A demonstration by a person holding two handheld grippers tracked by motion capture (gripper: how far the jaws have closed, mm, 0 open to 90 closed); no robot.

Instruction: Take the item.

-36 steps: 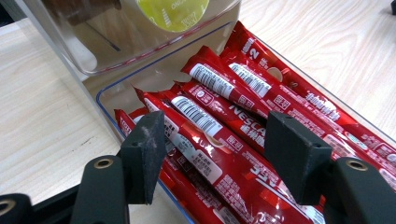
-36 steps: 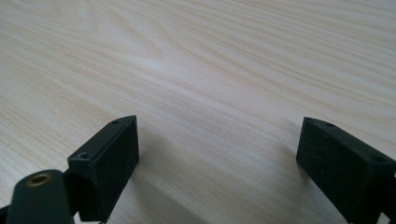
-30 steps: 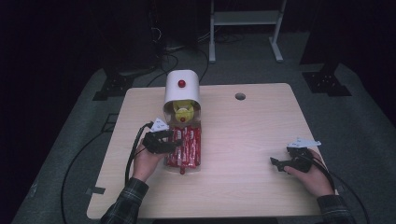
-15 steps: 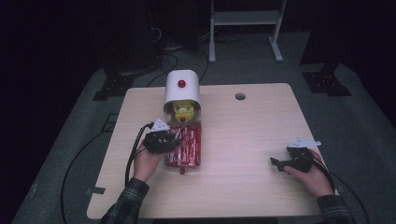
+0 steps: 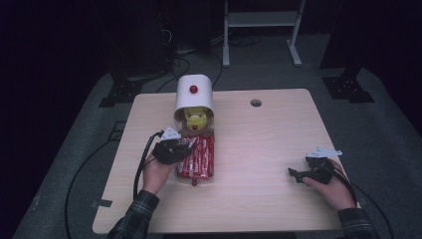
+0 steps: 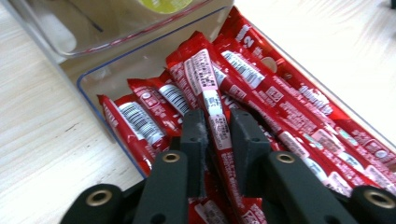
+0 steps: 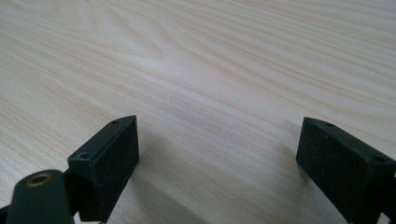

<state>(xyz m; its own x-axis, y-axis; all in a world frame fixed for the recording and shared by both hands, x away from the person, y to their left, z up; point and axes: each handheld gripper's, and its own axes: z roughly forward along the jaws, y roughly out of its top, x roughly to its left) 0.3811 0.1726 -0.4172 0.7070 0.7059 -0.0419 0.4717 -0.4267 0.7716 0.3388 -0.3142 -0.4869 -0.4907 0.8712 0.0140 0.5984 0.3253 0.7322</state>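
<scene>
Red candy stick [image 6: 215, 112]: long, narrow foil wrapper with white barcode label facing up. It lies topmost on a pile of like sticks in the clear tray [image 6: 93, 81], slightly tilted, pinched mid-length.

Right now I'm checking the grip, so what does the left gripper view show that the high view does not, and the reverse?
Left gripper view: barcodes and print on the red packets, and the left tongs, which have just been closing, pressing one packet between their pads.

High view: the white dispenser with its red knob, the right tongs resting apart on the table.

Both: the clear tray of red packets.
</scene>
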